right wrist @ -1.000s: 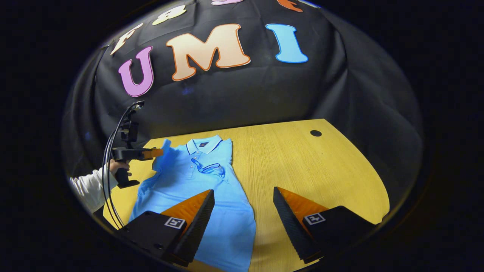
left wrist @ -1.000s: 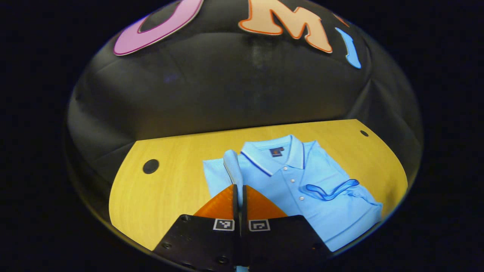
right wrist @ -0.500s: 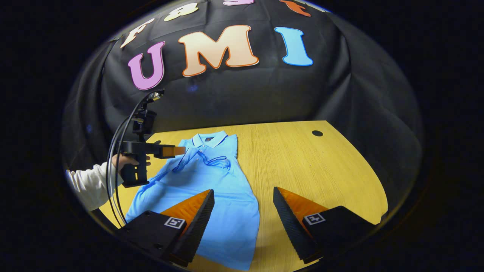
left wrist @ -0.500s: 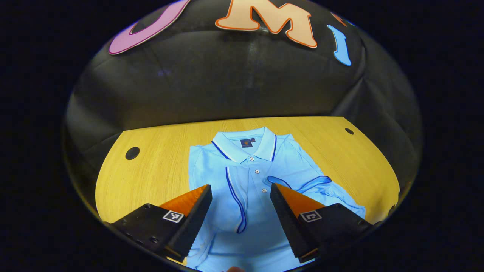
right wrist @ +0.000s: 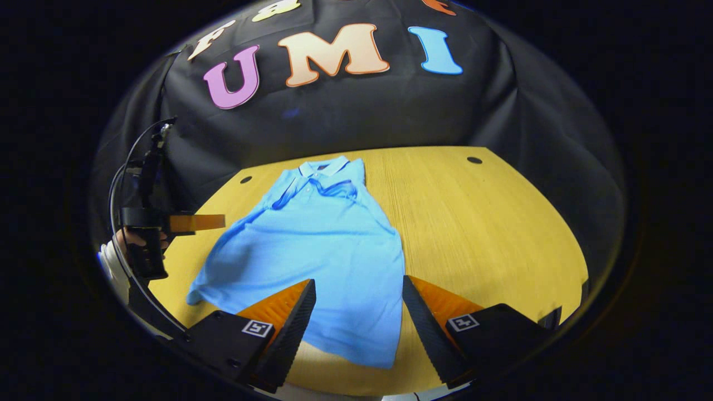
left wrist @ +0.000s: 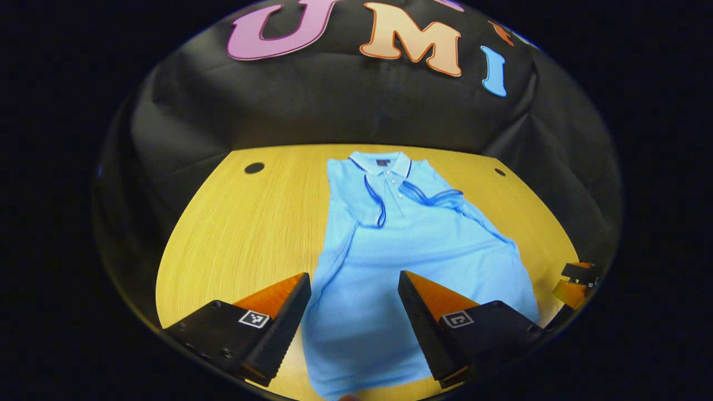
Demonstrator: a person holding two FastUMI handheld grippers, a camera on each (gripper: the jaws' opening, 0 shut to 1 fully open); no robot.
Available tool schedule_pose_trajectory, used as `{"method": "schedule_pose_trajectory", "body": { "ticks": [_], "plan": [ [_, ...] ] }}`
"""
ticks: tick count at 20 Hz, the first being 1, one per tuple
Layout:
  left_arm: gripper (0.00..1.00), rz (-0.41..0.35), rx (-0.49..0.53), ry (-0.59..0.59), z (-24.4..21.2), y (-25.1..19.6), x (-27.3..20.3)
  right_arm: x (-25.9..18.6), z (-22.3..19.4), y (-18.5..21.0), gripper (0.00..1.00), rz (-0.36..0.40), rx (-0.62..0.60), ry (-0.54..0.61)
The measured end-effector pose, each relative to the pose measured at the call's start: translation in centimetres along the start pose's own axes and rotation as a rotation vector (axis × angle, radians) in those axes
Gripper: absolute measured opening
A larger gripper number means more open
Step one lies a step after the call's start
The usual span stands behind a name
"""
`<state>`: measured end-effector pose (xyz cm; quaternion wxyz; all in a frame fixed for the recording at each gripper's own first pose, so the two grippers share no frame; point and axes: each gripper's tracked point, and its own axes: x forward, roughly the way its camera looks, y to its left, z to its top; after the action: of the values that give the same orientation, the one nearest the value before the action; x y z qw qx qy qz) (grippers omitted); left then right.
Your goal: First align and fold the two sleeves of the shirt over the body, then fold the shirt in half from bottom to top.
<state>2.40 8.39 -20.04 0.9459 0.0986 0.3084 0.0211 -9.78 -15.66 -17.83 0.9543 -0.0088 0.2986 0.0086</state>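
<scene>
A light blue polo shirt (left wrist: 412, 250) lies flat on the wooden table (left wrist: 245, 234), collar at the far end. Both short sleeves, the left sleeve (left wrist: 372, 201) and the right sleeve (left wrist: 433, 195), lie folded onto the chest, their dark trim meeting below the buttons. My left gripper (left wrist: 353, 275) hovers open above the shirt's lower half, with nothing between its fingers. My right gripper (right wrist: 359, 281) is open too, over the shirt (right wrist: 312, 239) near its hem and right edge. The right gripper view shows the left gripper (right wrist: 221, 221) off the shirt's left side, held by a hand (right wrist: 131, 239).
The table (right wrist: 490, 234) has a round cable hole at each far corner (left wrist: 254, 167) (left wrist: 499, 172). Black cloth hangs behind it. Bare wood stretches to the right of the shirt in the right gripper view. A part of the right gripper (left wrist: 576, 278) shows at the left gripper view's right edge.
My left gripper let go of the left sleeve, which now lies on the chest, opened, and drew back toward the hem. The right gripper also pulled back toward the table's near end.
</scene>
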Motion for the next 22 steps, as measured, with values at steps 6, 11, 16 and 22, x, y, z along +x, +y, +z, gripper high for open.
{"method": "schedule_pose_trajectory", "body": {
  "ticks": [6, 11, 16, 22],
  "plan": [
    [0.96, 0.005, -0.01, 0.077, -8.1, 1.3, -4.9, 0.0, -6.1, -0.2, 0.93, 0.001, 0.003, 0.091],
    [0.96, -0.005, -0.033, 0.137, -12.0, 0.3, -5.6, 0.4, -8.4, -0.2, 0.98, -0.001, -0.03, 0.141],
    [0.97, 0.007, -0.039, 0.158, -13.3, -0.3, -4.9, 0.6, -8.6, -0.1, 0.98, -0.007, -0.06, 0.141],
    [0.7, 0.06, 0.043, 0.151, -13.3, 0.8, -4.6, 0.9, -9.1, 0.9, 0.63, -0.003, -0.12, 0.162]
  ]
}}
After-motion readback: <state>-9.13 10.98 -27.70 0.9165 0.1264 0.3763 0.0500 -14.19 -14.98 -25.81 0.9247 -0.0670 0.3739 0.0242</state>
